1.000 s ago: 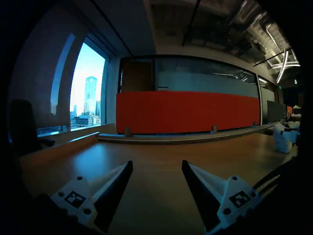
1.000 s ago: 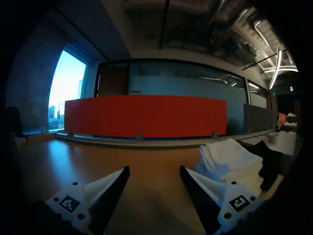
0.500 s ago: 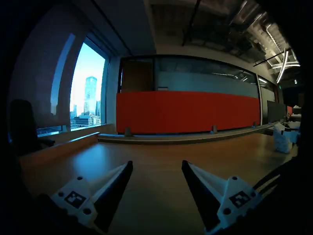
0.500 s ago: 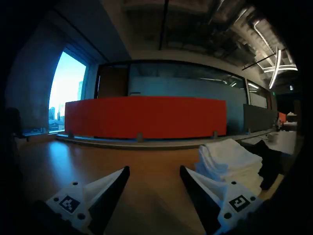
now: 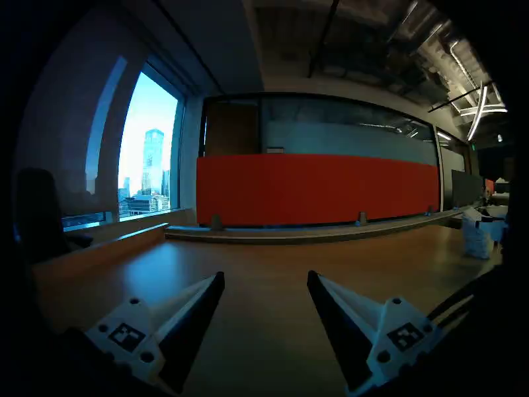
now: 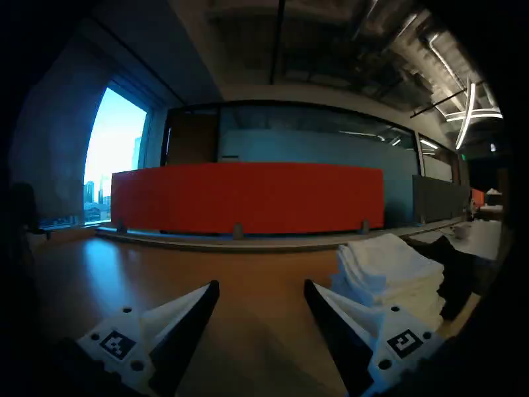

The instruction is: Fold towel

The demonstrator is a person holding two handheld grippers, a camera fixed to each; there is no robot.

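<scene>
My left tongs [image 5: 265, 276] stand apart and empty, low over the bare counter [image 5: 278, 255]. My right tongs [image 6: 261, 284] are apart too, holding nothing. The white towels [image 6: 387, 268] lie stacked just right of them, beside a dark cloth [image 6: 456, 281]. I fear pinching several layers together, because their edges lie close.

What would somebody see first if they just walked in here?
The big red panel along the far edge of the wooden desk grabs the eye first, with the bright window glowing to its left. In the right gripper view, a stack of folded white towels sits on the desk, just to the right of the open right gripper.
</scene>
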